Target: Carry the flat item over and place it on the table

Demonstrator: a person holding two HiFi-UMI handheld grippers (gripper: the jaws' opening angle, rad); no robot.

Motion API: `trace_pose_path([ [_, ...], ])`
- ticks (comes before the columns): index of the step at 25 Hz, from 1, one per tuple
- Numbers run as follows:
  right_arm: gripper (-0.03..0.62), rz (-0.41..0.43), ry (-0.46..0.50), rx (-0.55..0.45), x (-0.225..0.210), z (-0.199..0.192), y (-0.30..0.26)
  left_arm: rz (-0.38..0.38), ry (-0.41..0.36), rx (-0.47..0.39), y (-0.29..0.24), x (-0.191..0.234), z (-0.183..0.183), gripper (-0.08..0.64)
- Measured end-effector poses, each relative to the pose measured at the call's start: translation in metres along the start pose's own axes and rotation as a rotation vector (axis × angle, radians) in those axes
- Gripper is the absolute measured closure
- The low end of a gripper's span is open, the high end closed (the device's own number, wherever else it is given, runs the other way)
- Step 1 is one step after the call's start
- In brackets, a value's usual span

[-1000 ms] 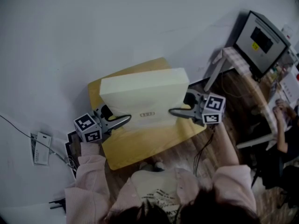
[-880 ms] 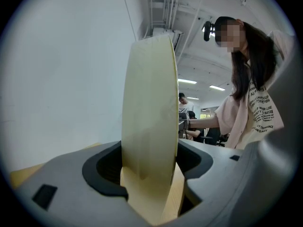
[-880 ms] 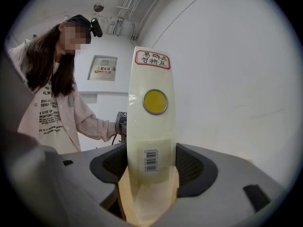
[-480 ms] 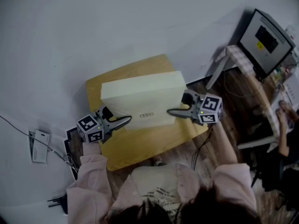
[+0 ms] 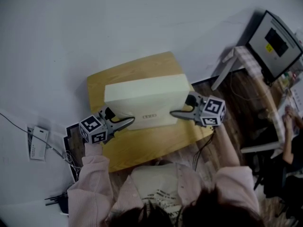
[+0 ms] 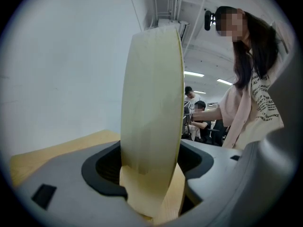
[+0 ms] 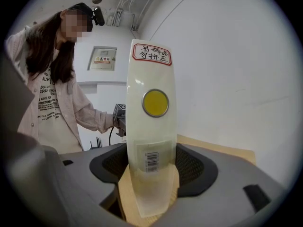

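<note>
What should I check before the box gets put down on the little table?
1. Left claw grips the box: ok, its end sits between the jaws.
2. Right claw grips the other end: ok.
3. Box is over the yellow table: ok.
4. Box reaches the table top: cannot tell.
5. Bare table shows in front of the box: ok.

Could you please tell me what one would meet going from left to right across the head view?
White card → left claw → cream box held between both claws → right claw → monitor.
</note>
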State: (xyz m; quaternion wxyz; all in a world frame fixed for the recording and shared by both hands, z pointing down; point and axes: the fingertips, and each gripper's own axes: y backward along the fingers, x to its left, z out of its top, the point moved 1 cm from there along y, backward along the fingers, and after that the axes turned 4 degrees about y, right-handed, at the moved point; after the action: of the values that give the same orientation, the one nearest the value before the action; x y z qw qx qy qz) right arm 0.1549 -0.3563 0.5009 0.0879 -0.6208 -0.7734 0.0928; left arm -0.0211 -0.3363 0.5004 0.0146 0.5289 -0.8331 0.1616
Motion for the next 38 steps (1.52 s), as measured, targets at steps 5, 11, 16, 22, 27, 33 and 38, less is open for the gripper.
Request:
trace_pose_path([
  [5,0.29,0.002,0.001,0.01,0.002,-0.006,-0.003,0.02,-0.013,0.003,0.001,0.0,-0.005,0.216],
  [11,0.29,-0.006,0.023,0.011,0.005,-0.009,-0.004,0.039,-0.041,0.008,0.002,-0.003,-0.006,0.212],
  [16,0.288,-0.008,0.021,0.029,0.008,-0.011,-0.004,0.045,-0.042,0.008,0.002,-0.005,-0.007,0.208],
  [22,0.284,-0.018,0.009,0.058,0.01,-0.012,-0.003,0.061,-0.048,0.018,0.002,-0.007,-0.008,0.199],
  [27,0.278,-0.029,-0.007,0.085,0.013,-0.012,-0.001,0.078,-0.049,0.025,0.002,-0.009,-0.009,0.189],
  [33,0.257,-0.09,-0.057,0.063,0.009,-0.012,0.001,0.127,-0.04,0.028,0.008,-0.006,-0.011,0.186],
  [38,0.199,-0.112,-0.104,0.055,0.01,-0.01,0.002,0.149,-0.006,0.024,0.016,-0.005,-0.013,0.168],
])
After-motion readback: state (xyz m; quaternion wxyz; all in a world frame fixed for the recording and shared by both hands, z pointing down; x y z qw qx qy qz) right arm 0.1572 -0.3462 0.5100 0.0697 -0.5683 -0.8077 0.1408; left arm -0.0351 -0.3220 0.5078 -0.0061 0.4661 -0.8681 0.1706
